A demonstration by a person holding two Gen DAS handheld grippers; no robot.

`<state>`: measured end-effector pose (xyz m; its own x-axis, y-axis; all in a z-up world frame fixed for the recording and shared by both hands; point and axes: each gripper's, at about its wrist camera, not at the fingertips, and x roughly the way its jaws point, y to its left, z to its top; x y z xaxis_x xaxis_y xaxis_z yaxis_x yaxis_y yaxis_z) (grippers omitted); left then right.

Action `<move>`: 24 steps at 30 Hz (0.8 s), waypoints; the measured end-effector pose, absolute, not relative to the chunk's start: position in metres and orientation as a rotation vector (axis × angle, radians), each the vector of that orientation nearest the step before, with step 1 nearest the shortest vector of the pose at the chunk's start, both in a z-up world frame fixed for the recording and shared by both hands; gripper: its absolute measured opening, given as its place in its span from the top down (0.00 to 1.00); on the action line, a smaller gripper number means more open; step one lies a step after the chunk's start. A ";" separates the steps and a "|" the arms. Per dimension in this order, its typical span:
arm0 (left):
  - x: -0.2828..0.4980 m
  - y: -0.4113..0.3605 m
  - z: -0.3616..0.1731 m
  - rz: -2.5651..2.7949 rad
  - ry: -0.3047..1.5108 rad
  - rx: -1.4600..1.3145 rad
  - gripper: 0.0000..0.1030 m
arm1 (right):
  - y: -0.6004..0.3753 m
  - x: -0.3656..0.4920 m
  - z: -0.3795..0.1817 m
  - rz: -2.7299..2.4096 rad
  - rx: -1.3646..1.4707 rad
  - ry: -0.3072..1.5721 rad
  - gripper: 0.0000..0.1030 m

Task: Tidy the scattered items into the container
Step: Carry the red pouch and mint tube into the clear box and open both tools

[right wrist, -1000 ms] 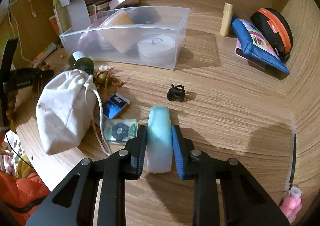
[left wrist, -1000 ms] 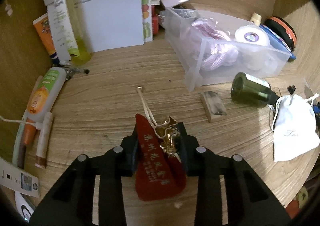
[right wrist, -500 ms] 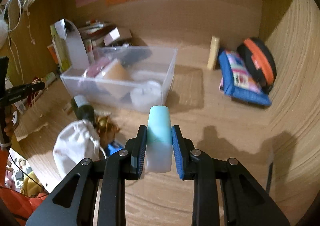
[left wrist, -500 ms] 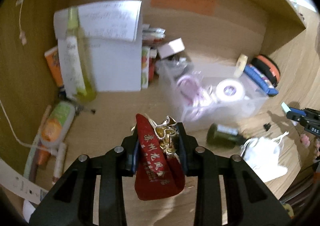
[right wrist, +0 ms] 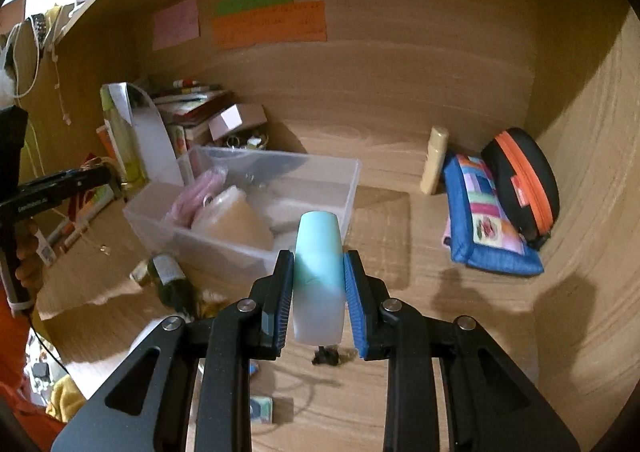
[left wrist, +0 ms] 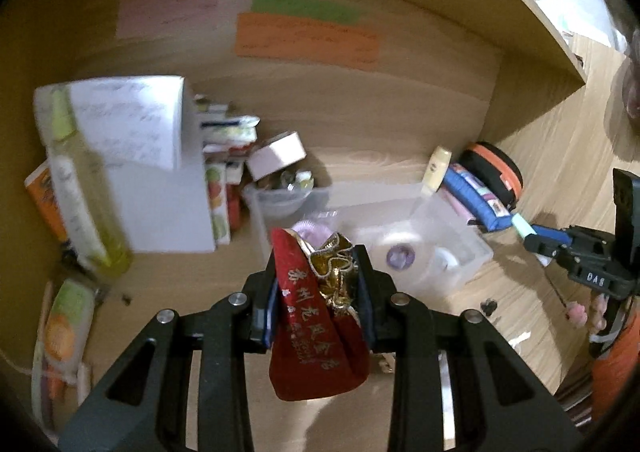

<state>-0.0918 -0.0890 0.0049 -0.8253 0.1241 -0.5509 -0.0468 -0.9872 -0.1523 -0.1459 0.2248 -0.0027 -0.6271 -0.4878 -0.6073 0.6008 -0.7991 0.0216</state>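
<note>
Lifting both loads off the surface, you now carry the red pouch (left wrist: pixel 316 316) clamped in your left tool (left wrist: pixel 318 284) and the pale teal bar (right wrist: pixel 319 276) in your right tool (right wrist: pixel 319 288), the clear container (right wrist: pixel 256 208) just ahead, ready for drops.

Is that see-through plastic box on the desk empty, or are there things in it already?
Not empty. The clear box has no lid and already holds a pink bundle, a tan object and a white roll.

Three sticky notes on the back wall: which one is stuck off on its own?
The pink note, left of the others with bare wood between. The green note and orange note touch or overlap, green above orange.
</note>
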 end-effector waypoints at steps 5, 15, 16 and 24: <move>-0.120 -0.088 0.020 2.906 -0.190 -0.864 0.69 | 0.214 -0.158 0.004 -2.361 0.794 0.231 0.78; -0.157 -0.083 0.014 2.890 -0.187 -0.885 0.69 | 0.177 -0.196 0.005 -2.307 0.803 0.222 0.78; -0.160 -0.082 0.011 2.890 -0.185 -0.893 0.69 | 0.174 -0.199 0.004 -2.300 0.808 0.220 0.78; -0.192 -0.075 -0.032 2.800 -0.192 -1.040 0.69 | 0.142 -0.224 -0.028 -2.227 0.898 0.267 0.78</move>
